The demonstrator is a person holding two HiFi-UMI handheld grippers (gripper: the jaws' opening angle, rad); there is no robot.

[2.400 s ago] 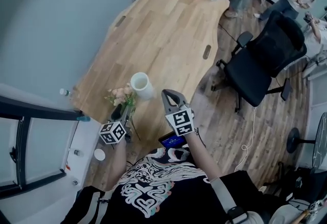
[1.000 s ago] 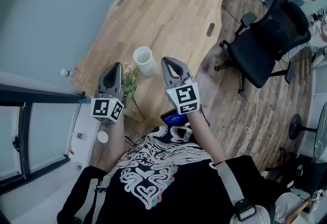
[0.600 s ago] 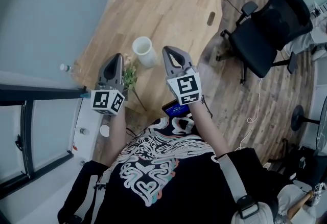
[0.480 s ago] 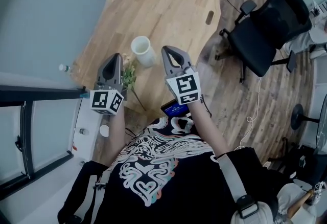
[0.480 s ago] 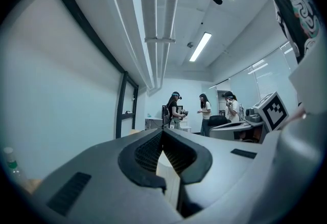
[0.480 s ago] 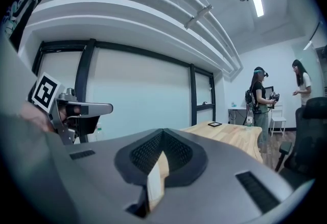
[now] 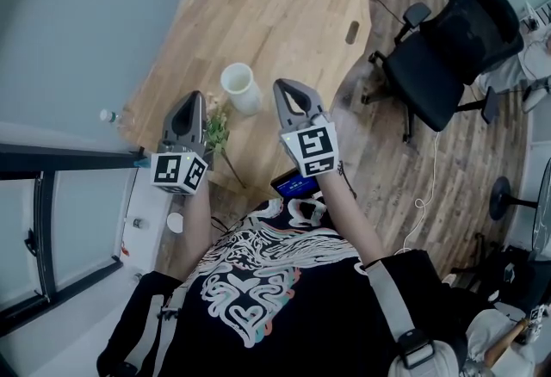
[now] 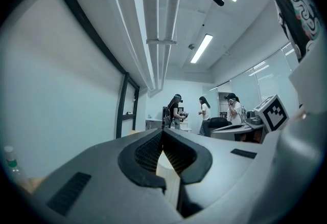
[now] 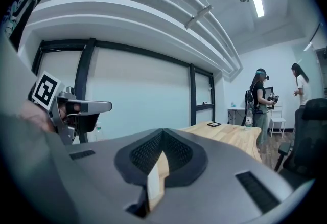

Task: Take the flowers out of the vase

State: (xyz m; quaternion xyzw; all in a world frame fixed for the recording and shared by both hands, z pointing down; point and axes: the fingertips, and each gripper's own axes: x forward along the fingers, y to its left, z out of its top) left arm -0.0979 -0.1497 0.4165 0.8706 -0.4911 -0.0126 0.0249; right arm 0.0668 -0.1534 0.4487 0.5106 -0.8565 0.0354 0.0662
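The white vase (image 7: 239,88) stands upright on the wooden table (image 7: 284,14) with nothing in it. The flowers (image 7: 218,132) lie on the table just left of it, green leaves showing and a thin stem running toward the near edge; the blooms are hidden behind my left gripper. My left gripper (image 7: 191,100) is held up level above the flowers, shut, with nothing in it. My right gripper (image 7: 285,88) hangs level to the right of the vase, also shut and holding nothing. The jaw tips meet in the left gripper view (image 8: 162,133) and in the right gripper view (image 9: 163,133).
A black office chair (image 7: 448,65) stands right of the table. A phone with a lit screen (image 7: 293,186) is below my right gripper. A water bottle (image 7: 108,115) sits at the table's left edge. Several people (image 8: 176,111) stand at the far end of the room.
My left gripper has risen from beside the flower stems on the table to level with the right one. The flowers stayed on the table. Nothing has shifted in the last second.
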